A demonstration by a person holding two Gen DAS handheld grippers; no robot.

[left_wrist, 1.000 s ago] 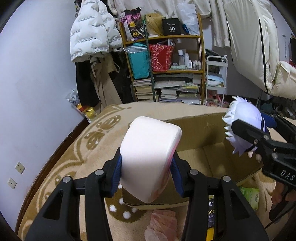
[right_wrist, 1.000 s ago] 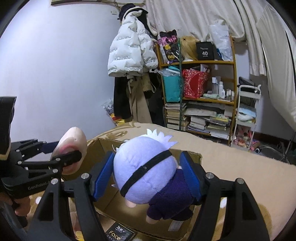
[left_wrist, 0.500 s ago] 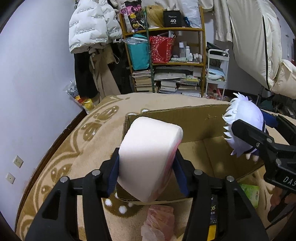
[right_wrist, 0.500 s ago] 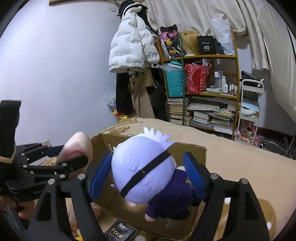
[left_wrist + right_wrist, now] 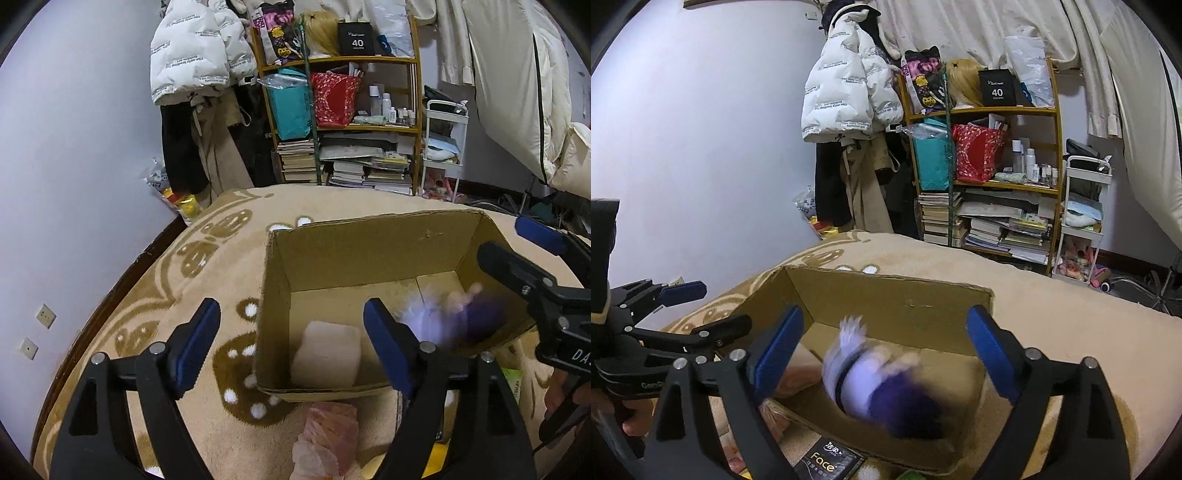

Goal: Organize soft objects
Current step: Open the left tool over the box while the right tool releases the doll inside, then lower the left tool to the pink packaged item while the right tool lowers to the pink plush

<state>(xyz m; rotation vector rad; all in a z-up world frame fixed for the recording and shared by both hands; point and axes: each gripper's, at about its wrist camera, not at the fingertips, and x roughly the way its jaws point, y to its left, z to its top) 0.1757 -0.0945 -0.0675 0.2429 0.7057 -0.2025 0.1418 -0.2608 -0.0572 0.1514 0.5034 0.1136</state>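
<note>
An open cardboard box [image 5: 369, 251] [image 5: 886, 295] stands on a beige patterned rug. A pale pink soft block [image 5: 327, 356] lies inside it at the near left; part of it shows in the right wrist view [image 5: 798, 369]. A plush doll with white hair and a dark blue body [image 5: 454, 314] [image 5: 875, 384] is blurred in motion, dropping into the box. My left gripper [image 5: 291, 339] is open and empty above the box's near left corner. My right gripper [image 5: 882, 347] is open and empty above the box.
A pink plastic-wrapped item [image 5: 328, 439] and a black "Face" packet [image 5: 827, 465] lie on the rug in front of the box. A green packet [image 5: 511, 384] lies to the right. A cluttered shelf [image 5: 343, 122], hanging jackets [image 5: 199, 62] and a white cart [image 5: 443, 155] stand behind.
Both grippers have opened. The pink block dropped from my left gripper into the box. The plush doll left my right gripper and is falling into the box.
</note>
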